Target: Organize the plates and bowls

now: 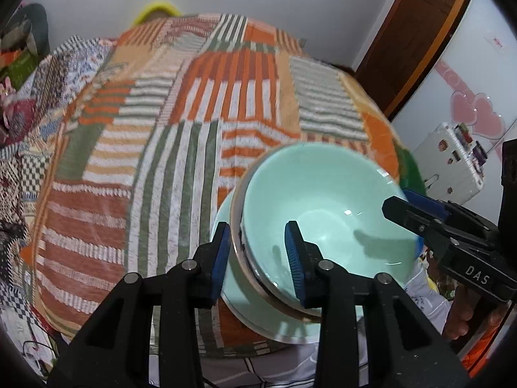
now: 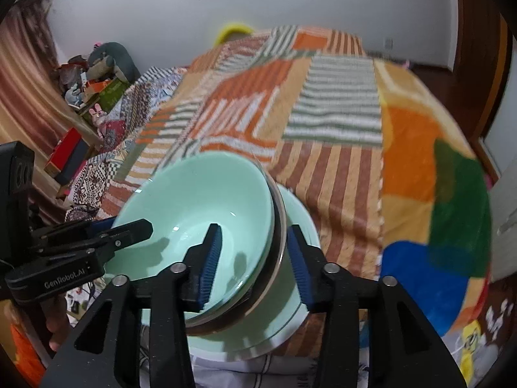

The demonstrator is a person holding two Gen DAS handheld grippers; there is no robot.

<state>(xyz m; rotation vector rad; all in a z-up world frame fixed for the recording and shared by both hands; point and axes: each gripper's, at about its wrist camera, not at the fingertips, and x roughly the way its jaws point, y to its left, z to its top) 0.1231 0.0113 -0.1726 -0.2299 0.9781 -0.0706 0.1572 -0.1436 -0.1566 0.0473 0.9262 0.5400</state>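
A stack of mint-green bowls (image 1: 326,207) sits on a mint-green plate (image 1: 255,310) at the near edge of a striped patchwork cloth. My left gripper (image 1: 258,258) is open, its blue pads straddling the left rim of the bowls. My right gripper (image 2: 255,265) is open too, one pad inside the top bowl (image 2: 200,207), the other outside over the plate (image 2: 290,300). Each gripper shows in the other's view: the right one (image 1: 416,213) at the bowl's right rim, the left one (image 2: 106,236) at its left rim.
The cloth (image 1: 181,123) covers a table that stretches away to the wall. A cluttered shelf (image 2: 90,97) stands at the left, a wooden door (image 1: 413,38) and a white appliance (image 1: 452,165) at the right. The table's near edge is just below the plate.
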